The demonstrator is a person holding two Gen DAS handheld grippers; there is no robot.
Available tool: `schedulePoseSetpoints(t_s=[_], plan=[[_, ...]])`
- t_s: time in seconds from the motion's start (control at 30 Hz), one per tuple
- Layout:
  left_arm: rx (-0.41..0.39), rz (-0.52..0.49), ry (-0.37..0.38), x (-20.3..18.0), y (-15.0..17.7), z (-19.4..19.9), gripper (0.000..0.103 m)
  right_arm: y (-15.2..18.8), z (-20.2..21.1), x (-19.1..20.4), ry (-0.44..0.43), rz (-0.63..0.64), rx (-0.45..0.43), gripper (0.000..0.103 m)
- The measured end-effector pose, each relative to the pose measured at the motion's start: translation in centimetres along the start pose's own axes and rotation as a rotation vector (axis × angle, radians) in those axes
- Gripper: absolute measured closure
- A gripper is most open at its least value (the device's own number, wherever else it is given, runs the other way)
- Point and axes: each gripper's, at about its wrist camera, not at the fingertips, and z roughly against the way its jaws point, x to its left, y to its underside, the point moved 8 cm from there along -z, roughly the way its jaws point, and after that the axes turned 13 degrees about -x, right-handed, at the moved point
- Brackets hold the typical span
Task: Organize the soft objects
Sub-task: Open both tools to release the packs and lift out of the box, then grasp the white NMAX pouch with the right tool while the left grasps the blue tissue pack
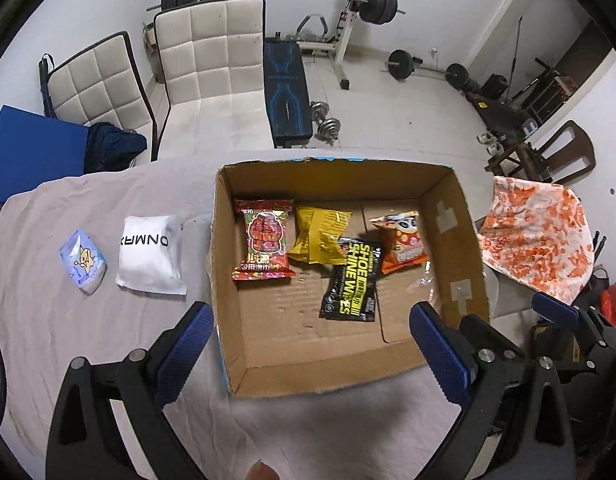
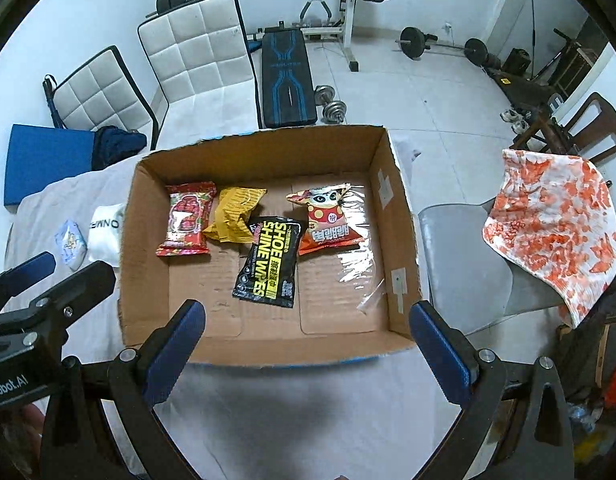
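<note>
Brown cardboard box holds a red packet, yellow bag, black-and-yellow wipes pack, orange snack bag. White pouch, pale blue packet; orange-speckled white cloth.

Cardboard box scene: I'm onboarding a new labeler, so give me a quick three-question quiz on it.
1. How many packets lie inside the cardboard box?
2. True or false: the white pouch is in the box.
3. Which packet lies nearest the left gripper: A) red candy packet, B) shoe shine wipes packet, C) yellow packet?

Key: 1) Four, counting the orange panda snack bag. 2) False; it lies on the grey cloth beside the blue tissue pack. 3) B.
</note>
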Motion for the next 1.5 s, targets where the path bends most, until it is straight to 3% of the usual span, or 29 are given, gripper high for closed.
schedulePoseSetpoints(t_s=[0.23,0.43,0.6,0.7,0.87,1.0,1.1,1.3,1.5], plan=[[-0.046,-0.017,0.027,-0.6,0.2,2.9,0.002,0.7,2.5,1.3,0.009,0.006,-0.017,0.0],[-0.039,0.023,0.073,0.8,0.0,4.2,0.002,0.8,3.1,4.1,-0.008,0.0,-0.006,0.0],[-0.042,0.05,0.049,5.0,-0.8,5.1,0.002,-0.6,2.4,9.5,-0.052,0.015,0.007,0.0],[-0.047,0.088,0.001,10.3,-1.4,5.6,0.002,-1.8,1.2,14.0,-0.099,0.028,0.022,0.0],[-0.044,0.177,-0.115,20.2,-1.9,5.1,0.002,-3.5,-3.1,23.7,-0.204,0.028,0.094,0.0],[-0.006,0.286,-0.199,29.0,-1.4,3.5,0.002,-3.3,-10.2,30.4,-0.193,0.031,0.204,0.0],[0.035,0.338,-0.253,33.6,-0.6,1.5,0.002,-2.6,-15.4,32.9,-0.161,-0.005,0.274,0.0],[0.126,0.402,-0.294,38.9,1.3,-3.9,0.002,-1.0,-23.2,34.9,-0.099,-0.092,0.371,0.0],[0.242,0.444,-0.251,41.0,2.6,-10.5,0.002,1.2,-27.7,36.7,-0.063,-0.137,0.447,0.0]])
